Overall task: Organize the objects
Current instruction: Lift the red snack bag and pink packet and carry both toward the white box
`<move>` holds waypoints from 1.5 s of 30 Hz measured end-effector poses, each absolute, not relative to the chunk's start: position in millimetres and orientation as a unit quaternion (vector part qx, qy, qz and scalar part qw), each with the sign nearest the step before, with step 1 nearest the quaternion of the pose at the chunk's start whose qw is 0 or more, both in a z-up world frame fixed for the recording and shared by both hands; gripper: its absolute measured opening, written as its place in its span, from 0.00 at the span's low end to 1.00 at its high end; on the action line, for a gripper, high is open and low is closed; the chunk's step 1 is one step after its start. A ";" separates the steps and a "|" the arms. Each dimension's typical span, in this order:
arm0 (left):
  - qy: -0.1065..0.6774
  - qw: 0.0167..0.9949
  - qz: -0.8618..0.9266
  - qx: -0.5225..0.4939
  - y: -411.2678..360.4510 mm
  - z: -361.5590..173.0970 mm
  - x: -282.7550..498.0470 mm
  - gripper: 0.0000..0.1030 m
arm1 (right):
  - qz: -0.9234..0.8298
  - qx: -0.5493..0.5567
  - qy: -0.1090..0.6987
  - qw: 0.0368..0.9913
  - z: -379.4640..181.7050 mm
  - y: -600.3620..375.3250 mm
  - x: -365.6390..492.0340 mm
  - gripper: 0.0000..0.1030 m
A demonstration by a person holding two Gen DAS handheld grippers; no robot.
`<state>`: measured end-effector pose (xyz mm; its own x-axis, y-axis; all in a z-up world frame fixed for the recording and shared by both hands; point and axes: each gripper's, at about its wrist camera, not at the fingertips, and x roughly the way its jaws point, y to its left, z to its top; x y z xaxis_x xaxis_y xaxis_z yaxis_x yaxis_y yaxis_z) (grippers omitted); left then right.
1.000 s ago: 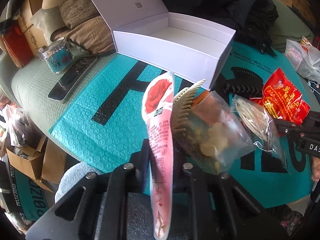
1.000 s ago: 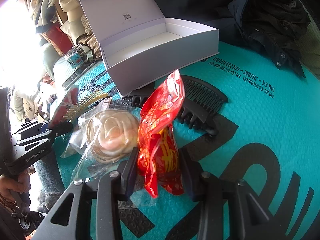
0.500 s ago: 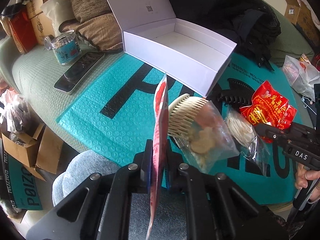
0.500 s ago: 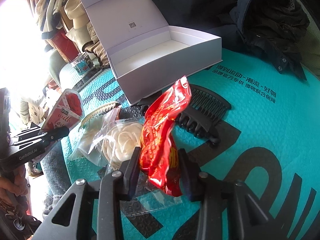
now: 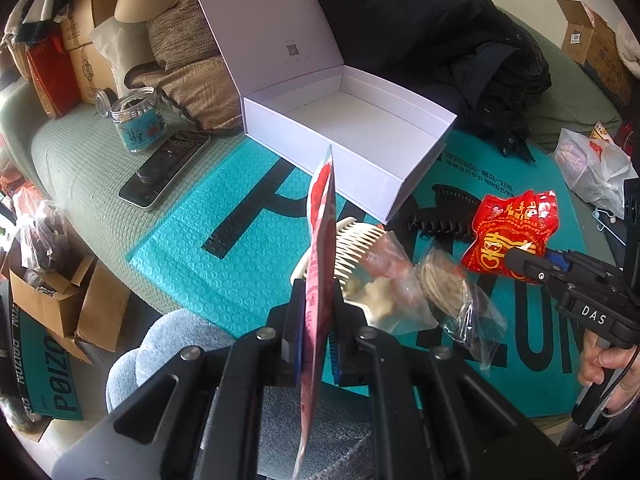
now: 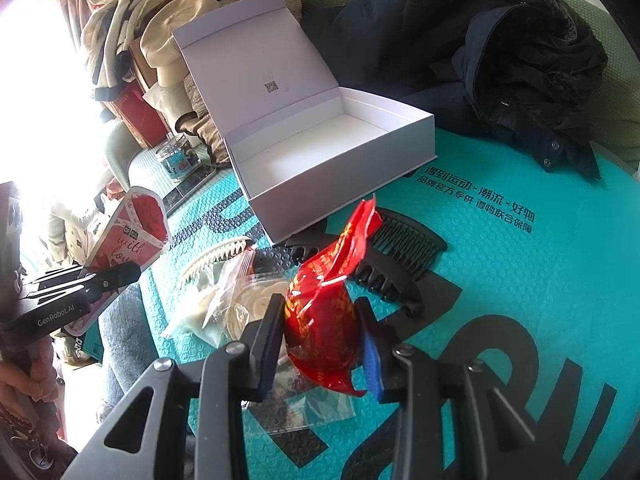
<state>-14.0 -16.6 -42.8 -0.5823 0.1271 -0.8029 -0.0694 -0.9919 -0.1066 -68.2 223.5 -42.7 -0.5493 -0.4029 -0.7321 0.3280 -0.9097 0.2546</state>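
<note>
My left gripper [image 5: 318, 294] is shut on a flat pink packet with a red rose print [image 5: 320, 240], held edge-on above the teal mat; the packet also shows in the right wrist view [image 6: 132, 232]. My right gripper [image 6: 320, 312] is shut on a crinkled red foil packet [image 6: 324, 316], lifted above the mat; it also shows in the left wrist view [image 5: 508, 232]. An open, empty white box [image 5: 352, 136] with a raised lid stands behind. A cream comb [image 5: 356, 248], two clear bags [image 5: 404, 296], and black hair clips [image 6: 384, 276] lie on the mat.
A teal bubble mailer [image 5: 224, 248] covers the green cushion. A phone [image 5: 164, 168] and a plastic jar [image 5: 136, 120] lie left of the box. Dark clothing [image 5: 460, 48] is piled behind. Cardboard boxes [image 5: 56, 304] stand on the floor at left. A plastic bag [image 5: 588, 160] lies at right.
Both grippers have risen and pulled back with their packets. The pink packet has turned edge-on to the left camera. The red packet sits higher above the mat.
</note>
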 end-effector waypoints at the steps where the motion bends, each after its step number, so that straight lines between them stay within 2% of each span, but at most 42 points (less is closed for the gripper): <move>1: -0.032 0.055 0.889 -0.453 -16.2 -40.4 -13.3 0.09 | -0.880 0.425 -0.046 0.209 -40.5 224.3 -67.8 0.34; 22: -0.032 0.046 0.899 -0.434 4.3 2.9 -19.9 0.09 | -0.883 0.383 -0.056 0.264 5.9 223.8 -73.9 0.34; 45: -0.019 0.067 0.904 -0.421 17.7 36.0 -132.1 0.09 | -0.888 0.353 -0.039 0.292 30.1 200.7 -151.4 0.34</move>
<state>-132.1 17.7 36.0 -0.6361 0.1375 -0.7592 -0.1057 -0.9902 -0.0908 -151.4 200.7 30.1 -0.5797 -0.5462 -0.6047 0.4910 -0.8264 0.2757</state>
